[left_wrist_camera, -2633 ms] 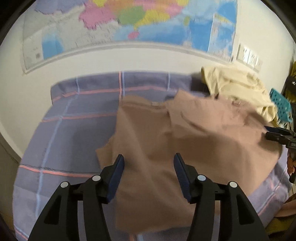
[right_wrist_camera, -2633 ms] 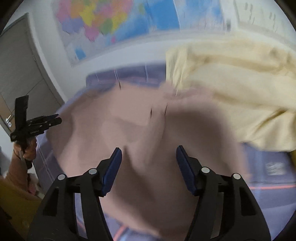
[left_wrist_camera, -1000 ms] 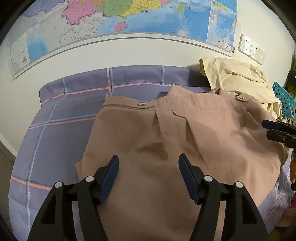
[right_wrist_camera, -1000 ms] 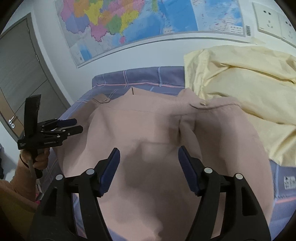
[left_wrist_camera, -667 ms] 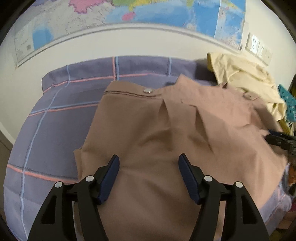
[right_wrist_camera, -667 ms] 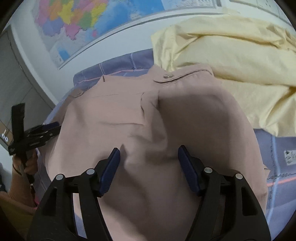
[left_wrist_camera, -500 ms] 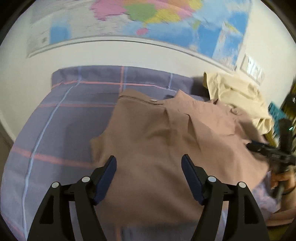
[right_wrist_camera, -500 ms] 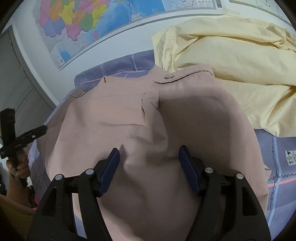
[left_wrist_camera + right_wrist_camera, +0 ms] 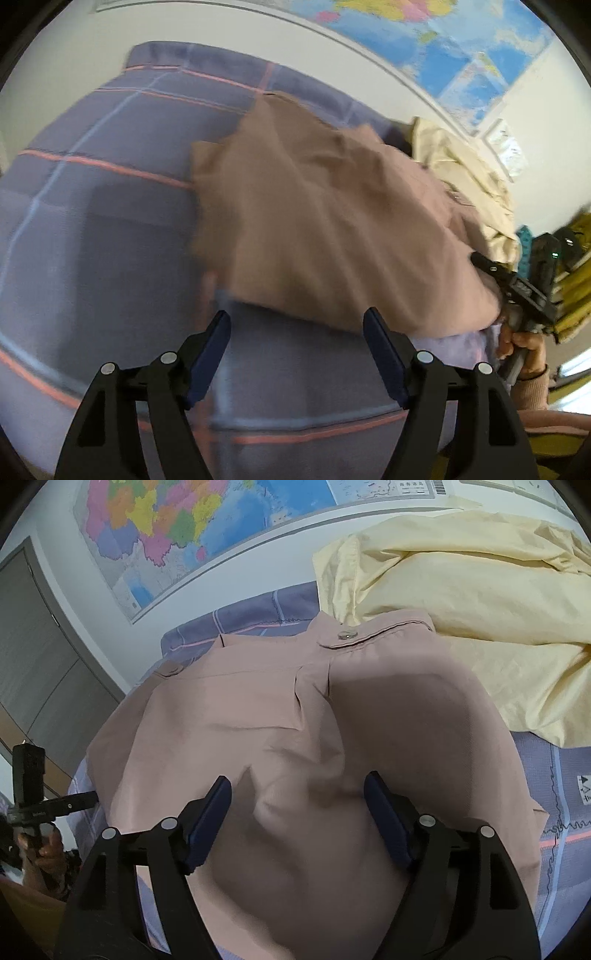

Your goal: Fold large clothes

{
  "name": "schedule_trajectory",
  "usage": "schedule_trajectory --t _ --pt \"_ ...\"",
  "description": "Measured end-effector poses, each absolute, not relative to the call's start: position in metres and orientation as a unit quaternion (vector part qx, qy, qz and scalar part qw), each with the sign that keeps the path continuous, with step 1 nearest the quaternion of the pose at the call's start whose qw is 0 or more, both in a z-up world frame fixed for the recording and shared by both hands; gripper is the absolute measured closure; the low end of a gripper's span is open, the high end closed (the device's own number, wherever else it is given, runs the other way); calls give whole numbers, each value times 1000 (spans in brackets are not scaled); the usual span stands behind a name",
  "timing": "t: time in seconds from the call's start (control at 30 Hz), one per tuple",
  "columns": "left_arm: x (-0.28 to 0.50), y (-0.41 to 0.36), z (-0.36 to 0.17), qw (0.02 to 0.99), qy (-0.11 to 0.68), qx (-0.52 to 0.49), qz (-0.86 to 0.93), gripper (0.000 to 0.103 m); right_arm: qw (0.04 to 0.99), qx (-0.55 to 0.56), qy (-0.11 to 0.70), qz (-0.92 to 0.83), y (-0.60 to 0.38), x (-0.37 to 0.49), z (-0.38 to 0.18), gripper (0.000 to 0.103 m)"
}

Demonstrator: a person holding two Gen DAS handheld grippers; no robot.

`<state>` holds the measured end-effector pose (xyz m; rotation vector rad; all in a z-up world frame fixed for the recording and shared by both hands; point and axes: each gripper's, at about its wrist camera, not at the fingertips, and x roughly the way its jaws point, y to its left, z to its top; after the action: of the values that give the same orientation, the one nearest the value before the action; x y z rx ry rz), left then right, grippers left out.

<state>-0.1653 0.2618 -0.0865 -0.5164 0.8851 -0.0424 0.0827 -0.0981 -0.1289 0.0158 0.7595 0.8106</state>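
Pink shirt (image 9: 295, 709) spread on bed (image 9: 92, 221), left view blurred.
Near hem hidden at 6 o'clock; left gripper (image 9: 297, 332) open, right gripper (image 9: 297, 801) just opening, both empty.

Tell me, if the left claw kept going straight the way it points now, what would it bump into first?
Probably the purple checked bed sheet, close to the near edge of the brownish-pink cloth garment. The open left claw points down at bare sheet just short of that edge, though blur makes the depth uncertain.
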Motion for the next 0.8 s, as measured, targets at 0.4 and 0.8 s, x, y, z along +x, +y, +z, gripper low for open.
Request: schedule_trajectory --t 0.4,0.8 --pt "-134 261 -96 856 375 -349 -65 19 845 40 355 399 -118 69 -122 28" --pt "-97 236 -89 888 373 -270 -4 20 837 98 347 411 -162 39 -114 25"
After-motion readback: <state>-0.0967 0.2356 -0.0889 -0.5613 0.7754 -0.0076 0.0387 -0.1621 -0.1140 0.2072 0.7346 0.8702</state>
